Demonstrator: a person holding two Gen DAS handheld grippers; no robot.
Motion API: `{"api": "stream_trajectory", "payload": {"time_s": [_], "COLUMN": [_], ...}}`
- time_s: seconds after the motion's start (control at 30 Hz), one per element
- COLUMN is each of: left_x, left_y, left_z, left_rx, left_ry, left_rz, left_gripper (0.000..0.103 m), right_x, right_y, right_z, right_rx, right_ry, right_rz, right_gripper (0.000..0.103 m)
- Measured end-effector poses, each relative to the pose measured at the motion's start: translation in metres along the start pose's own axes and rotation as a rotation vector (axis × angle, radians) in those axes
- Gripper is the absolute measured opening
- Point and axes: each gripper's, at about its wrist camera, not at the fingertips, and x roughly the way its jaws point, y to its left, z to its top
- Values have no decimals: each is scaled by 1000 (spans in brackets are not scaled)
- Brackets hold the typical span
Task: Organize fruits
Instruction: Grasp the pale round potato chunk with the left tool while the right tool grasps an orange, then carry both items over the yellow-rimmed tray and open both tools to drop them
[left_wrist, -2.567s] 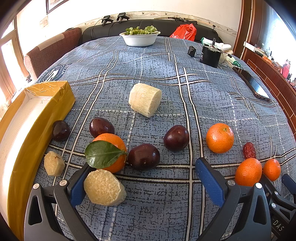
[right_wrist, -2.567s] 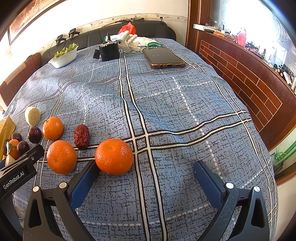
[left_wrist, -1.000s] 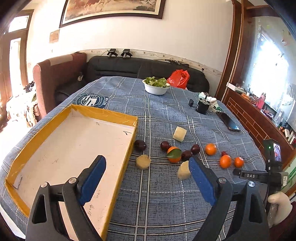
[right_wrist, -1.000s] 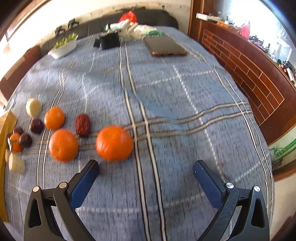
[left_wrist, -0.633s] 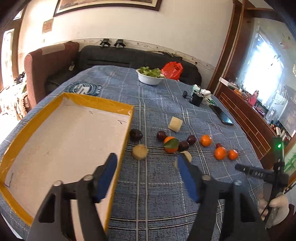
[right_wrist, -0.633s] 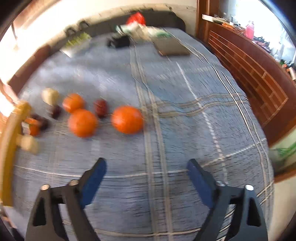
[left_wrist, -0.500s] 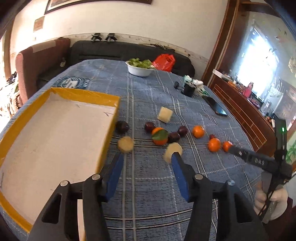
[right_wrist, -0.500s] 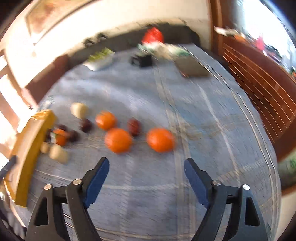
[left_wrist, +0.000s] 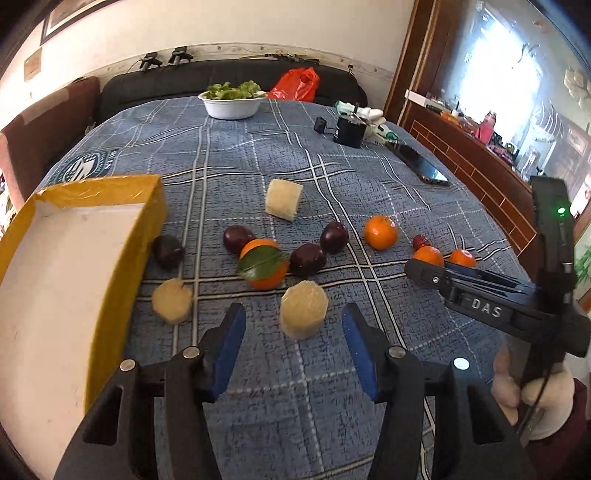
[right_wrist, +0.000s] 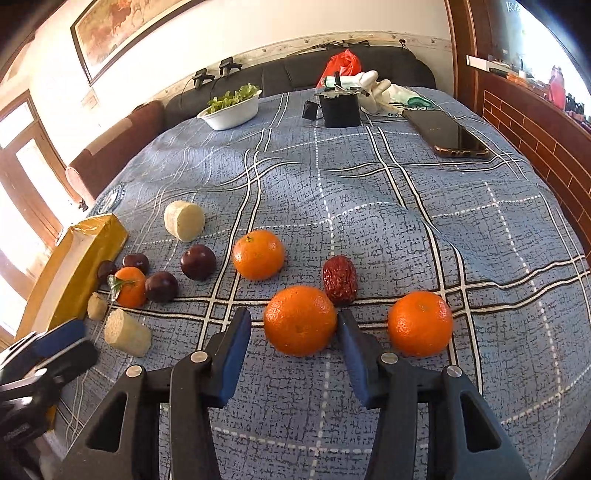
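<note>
Fruit lies on a blue plaid cloth beside a yellow box (left_wrist: 122, 236). A pale sugarcane chunk (left_wrist: 303, 314) sits between the fingertips of my left gripper (left_wrist: 292, 311), with a gap on each side, so nothing is gripped. Behind it are a leafy orange (left_wrist: 264, 267), dark plums (left_wrist: 307, 259) and another cane chunk (left_wrist: 171, 301). My right gripper (right_wrist: 293, 315) is closing around an orange (right_wrist: 300, 319). Its right pad is at the peel and its left pad stands just clear. Another orange (right_wrist: 420, 323) lies to its right and a red date (right_wrist: 340, 279) behind.
At the far end stand a white bowl of greens (left_wrist: 231, 105), a black cup (left_wrist: 349, 131) and a phone (right_wrist: 448, 138). A third cane chunk (right_wrist: 184, 220) and an orange (right_wrist: 258, 254) lie mid-cloth. A wooden ledge runs along the right, a dark sofa behind.
Both pairs of jaws have narrowed. My left gripper came down and forward onto the near cane chunk. My right gripper swung left, from the rightmost orange to the middle one.
</note>
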Motion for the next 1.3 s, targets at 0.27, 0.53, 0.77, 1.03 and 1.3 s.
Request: {"api": "stream_trajectory", "payload": {"time_s": [0.27,0.53,0.77,1.03,1.3], "left_x": [32,-1,-73,-135,-141], "left_y": [-14,0,53,158,236], "left_z": [7,6,-1,-37,-80], "left_rx": [34,-39,-161,-356,-521], "left_ry": [50,-9,-104,-161,-97], "left_rz": [39,9,35,268,409], "left_gripper": [28,28,29,29,29], "right_x": [3,-1,-40,-62,-29], "right_y": [2,4,30,130,251], "right_z": [1,-1,-3,-6,-33], "right_rx": [1,-3,-35,-195,-380], "right_ry": [7,-22,-85,-59,88], "right_rz": [10,3,55,238,415], "right_gripper": [44,41,41,42,42]}}
